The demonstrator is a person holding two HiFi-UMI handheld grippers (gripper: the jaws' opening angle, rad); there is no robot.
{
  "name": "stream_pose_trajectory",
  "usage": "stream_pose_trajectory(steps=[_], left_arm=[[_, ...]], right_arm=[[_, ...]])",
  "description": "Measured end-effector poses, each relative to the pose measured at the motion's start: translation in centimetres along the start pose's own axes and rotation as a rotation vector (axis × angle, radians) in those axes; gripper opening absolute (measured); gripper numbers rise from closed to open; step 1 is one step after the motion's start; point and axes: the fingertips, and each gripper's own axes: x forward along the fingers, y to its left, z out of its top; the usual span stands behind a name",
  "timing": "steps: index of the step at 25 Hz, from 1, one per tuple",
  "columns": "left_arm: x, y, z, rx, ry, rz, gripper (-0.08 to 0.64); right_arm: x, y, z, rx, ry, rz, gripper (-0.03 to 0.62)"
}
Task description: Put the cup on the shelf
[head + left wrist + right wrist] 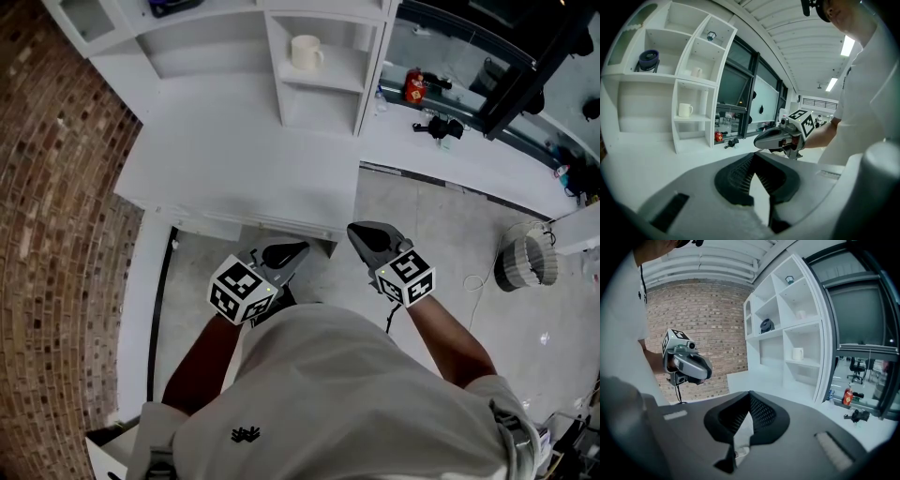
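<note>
A white cup (305, 52) with a handle stands upright in a cubby of the white shelf unit (323, 89). It also shows in the left gripper view as the cup (685, 110) and in the right gripper view as the cup (798, 354). My left gripper (292, 251) and right gripper (360, 231) hang close to my body, below the counter's front edge and far from the cup. Both are shut and hold nothing. In their own views, the left gripper (753, 155) and right gripper (750, 393) have their tips together. Each view catches the other gripper: the right gripper (757, 140) and the left gripper (707, 374).
A white counter (234, 159) runs under the shelf unit, and a brick wall (47, 187) is on the left. A red can (414, 86) and a black object (439, 127) sit on the ledge at the right. A dark round item (648, 60) fills an upper cubby. A pale basket (525, 258) stands on the floor.
</note>
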Motion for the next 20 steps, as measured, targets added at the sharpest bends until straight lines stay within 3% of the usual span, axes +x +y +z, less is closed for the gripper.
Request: stream_pose_trajectory(steps=[20], left_arm=[[-0.42, 0.12, -0.43, 0.006, 0.002, -0.008, 0.005]], right_arm=[[0.55, 0.52, 0.69, -0.017, -0.012, 0.000, 0.011]])
